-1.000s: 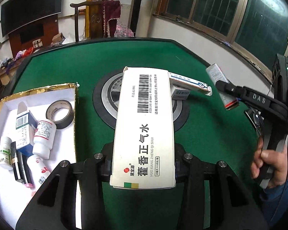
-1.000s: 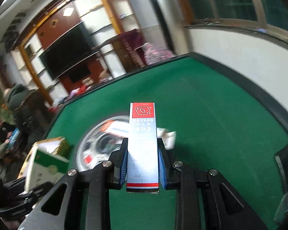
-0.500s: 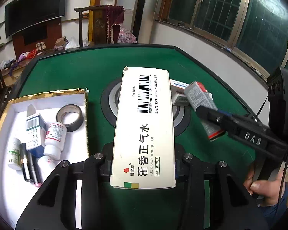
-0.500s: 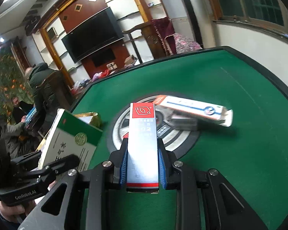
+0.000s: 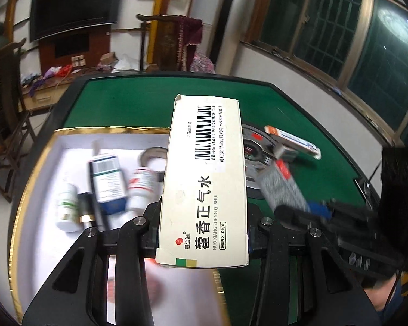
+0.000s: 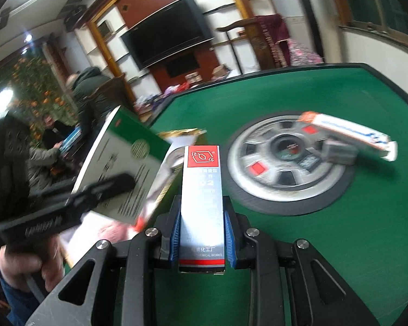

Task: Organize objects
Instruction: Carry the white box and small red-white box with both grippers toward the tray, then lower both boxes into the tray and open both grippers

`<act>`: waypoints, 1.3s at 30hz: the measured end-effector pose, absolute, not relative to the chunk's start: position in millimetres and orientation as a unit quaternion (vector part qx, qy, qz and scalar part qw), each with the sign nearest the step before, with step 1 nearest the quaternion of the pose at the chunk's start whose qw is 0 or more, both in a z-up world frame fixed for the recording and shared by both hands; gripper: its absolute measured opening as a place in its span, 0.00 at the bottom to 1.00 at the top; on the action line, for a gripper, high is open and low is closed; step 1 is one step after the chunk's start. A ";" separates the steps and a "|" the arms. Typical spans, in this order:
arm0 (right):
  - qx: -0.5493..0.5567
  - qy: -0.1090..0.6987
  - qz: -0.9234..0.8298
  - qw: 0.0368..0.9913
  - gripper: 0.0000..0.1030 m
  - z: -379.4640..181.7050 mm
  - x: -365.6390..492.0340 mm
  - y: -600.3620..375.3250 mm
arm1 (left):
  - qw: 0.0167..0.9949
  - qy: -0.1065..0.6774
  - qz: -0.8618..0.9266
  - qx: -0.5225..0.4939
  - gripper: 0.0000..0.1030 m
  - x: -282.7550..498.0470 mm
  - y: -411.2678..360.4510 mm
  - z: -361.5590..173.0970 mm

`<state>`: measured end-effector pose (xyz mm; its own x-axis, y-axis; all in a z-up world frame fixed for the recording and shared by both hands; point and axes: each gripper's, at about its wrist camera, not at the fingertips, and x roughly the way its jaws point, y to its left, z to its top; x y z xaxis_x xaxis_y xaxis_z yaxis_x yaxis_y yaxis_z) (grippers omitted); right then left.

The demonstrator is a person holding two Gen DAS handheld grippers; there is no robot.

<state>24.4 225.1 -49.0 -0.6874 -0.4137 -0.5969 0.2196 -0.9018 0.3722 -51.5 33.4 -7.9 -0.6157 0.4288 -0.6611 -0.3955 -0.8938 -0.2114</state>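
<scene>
My left gripper [image 5: 202, 233] is shut on a large white medicine box [image 5: 204, 184] with a barcode, which hangs over the right edge of the gold-rimmed white tray [image 5: 40, 163]. Just to its right, my right gripper [image 6: 202, 233] is shut on a slim grey box [image 6: 202, 198] with a red top; blue pads press both its sides. From the right wrist view the white-and-green medicine box [image 6: 122, 168] is at the left, in front of the tray's gold corner [image 6: 182, 133].
The tray holds white bottles [image 5: 66, 206], a blue-and-white carton [image 5: 107, 182] and a tape roll [image 5: 152, 157]. On the green table's round hub [image 6: 285, 163] lie a long white-and-blue box [image 6: 348, 133] and a small grey box [image 6: 340, 150]. People sit beyond the table at the left.
Both grippers have swung left toward the tray with their boxes. The tray now fills the lower left of the left wrist view, and the hub has slid right.
</scene>
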 end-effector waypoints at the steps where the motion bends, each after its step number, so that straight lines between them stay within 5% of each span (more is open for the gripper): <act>1: 0.356 -0.134 -0.907 0.182 0.26 -48.7 25.3 216.8 | 0.224 -0.024 0.900 -0.374 0.39 -53.3 26.7 -7.6; 24: 0.411 -0.070 -0.855 0.310 0.26 -55.0 23.1 48.7 | 0.138 -0.040 0.899 -0.414 0.40 -103.2 -98.7 -35.3; 39: 0.459 -0.054 -0.827 0.321 0.26 -91.1 6.2 5.0 | 0.117 -0.016 0.891 -0.438 0.40 -109.9 -110.0 -50.2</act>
<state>6.2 5.0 -91.1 -0.3732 -0.5799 -0.7242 0.4806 -0.7885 0.3837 -109.9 -110.0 -50.2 -0.5885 0.2223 -0.7773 -0.1950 -0.9721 -0.1305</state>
